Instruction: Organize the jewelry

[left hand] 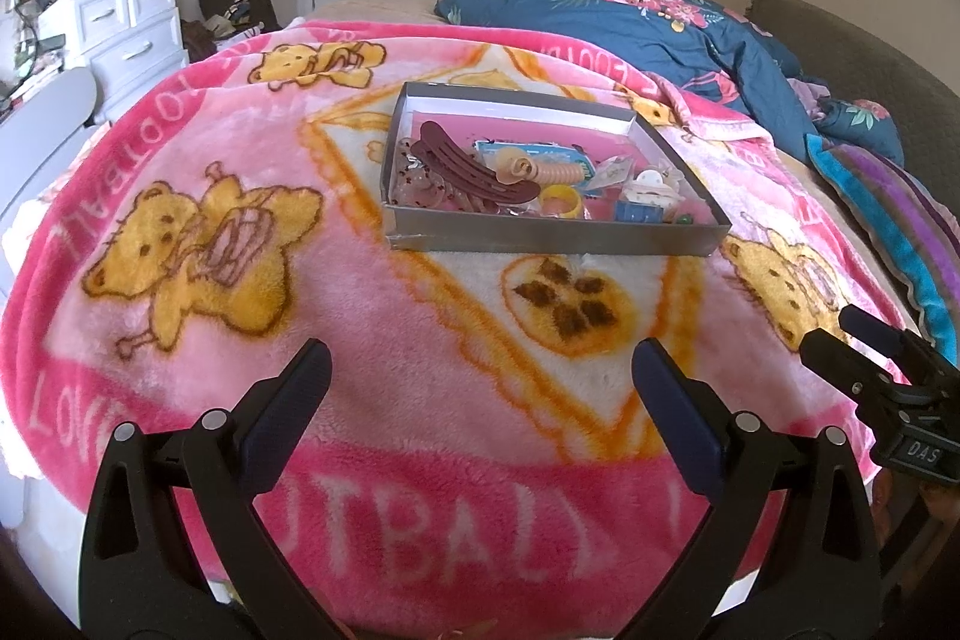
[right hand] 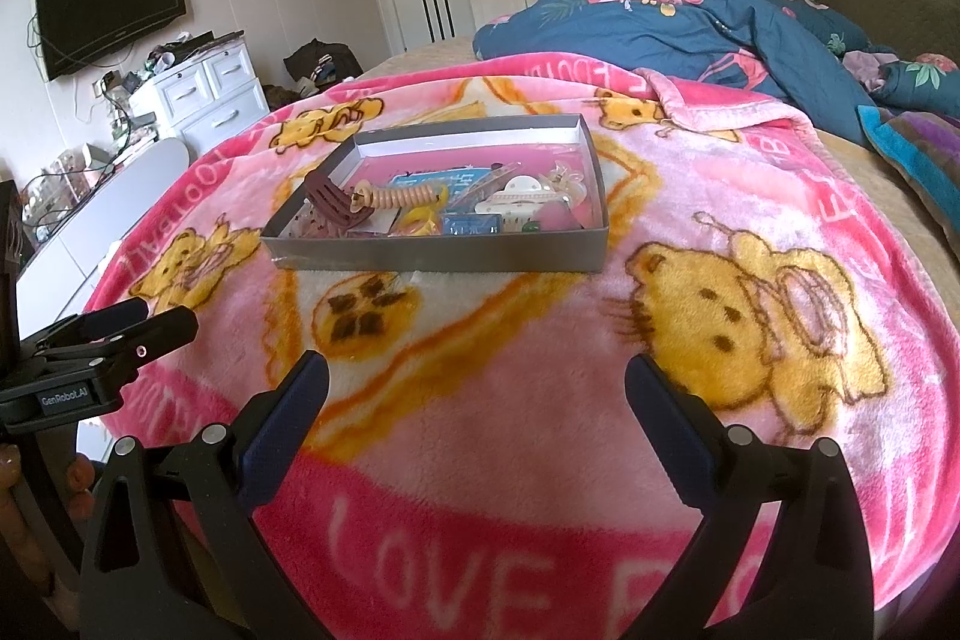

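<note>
Jewelry and hair clips lie jumbled in a grey tray (left hand: 540, 241) on the bed's pink blanket (left hand: 372, 340), well ahead of the left claw (left hand: 480, 370) and right claw (right hand: 477, 379), both spread wide and empty; tangled pieces may snag or the light tray slide.

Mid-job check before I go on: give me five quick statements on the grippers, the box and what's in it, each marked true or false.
1. Both the left gripper and the right gripper are open and hold nothing. True.
2. The grey box sits on the pink blanket. True.
3. The box has a lid on it. False: it is open on top, its contents showing.
4. The dark red hair clip lies on the blanket outside the box. False: it lies inside the box, on top of other items.
5. A yellow ring lies in the box near its front wall. True.
</note>
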